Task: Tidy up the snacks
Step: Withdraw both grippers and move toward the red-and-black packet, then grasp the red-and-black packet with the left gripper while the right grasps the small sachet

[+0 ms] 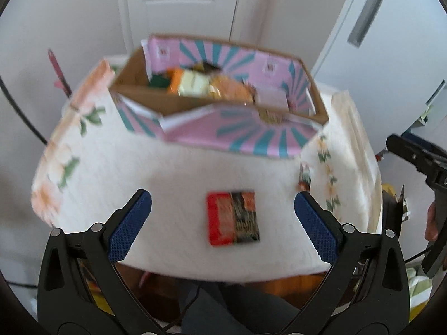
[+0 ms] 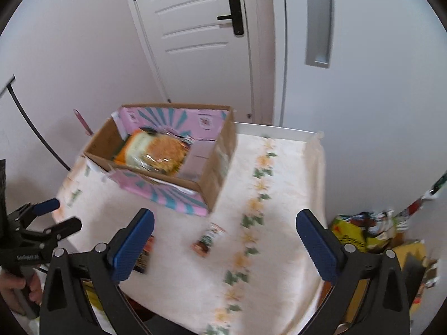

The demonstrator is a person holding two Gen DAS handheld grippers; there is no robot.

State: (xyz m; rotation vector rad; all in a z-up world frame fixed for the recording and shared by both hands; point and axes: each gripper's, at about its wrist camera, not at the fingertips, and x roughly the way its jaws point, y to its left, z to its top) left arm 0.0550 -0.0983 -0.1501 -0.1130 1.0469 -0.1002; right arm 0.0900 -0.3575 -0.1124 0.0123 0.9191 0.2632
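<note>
- Two grippers up over the table (image 1: pixel 173 167), both spread wide with nothing between the pads.
- Left gripper (image 1: pixel 223 212): jaws far apart, red packet (image 1: pixel 233 217) lies flat on the cloth between the fingers in view, untouched.
- Right gripper (image 2: pixel 225 231): jaws at full spread, hanging above the cloth; small packet (image 2: pixel 209 239) lies on the cloth ahead of it, tilted, no contact.
- Red packet also shows in the right view, half hidden behind the left finger pad (image 2: pixel 134 245).
- Box (image 1: pixel 218 95) sits at the far side of the table, flaps open, pink-and-teal print inside the flaps.
- Snacks (image 2: pixel 155 153) already in the box: orange and pale packets piled toward one end; blur hides labels.
- Both loose packets are well apart from the box, nearer the table's front edge.
- Bags (image 2: pixel 360 231) of more snacks sit off the table's right side, below its level.
- Door (image 2: pixel 195 28) behind the table, closed.
</note>
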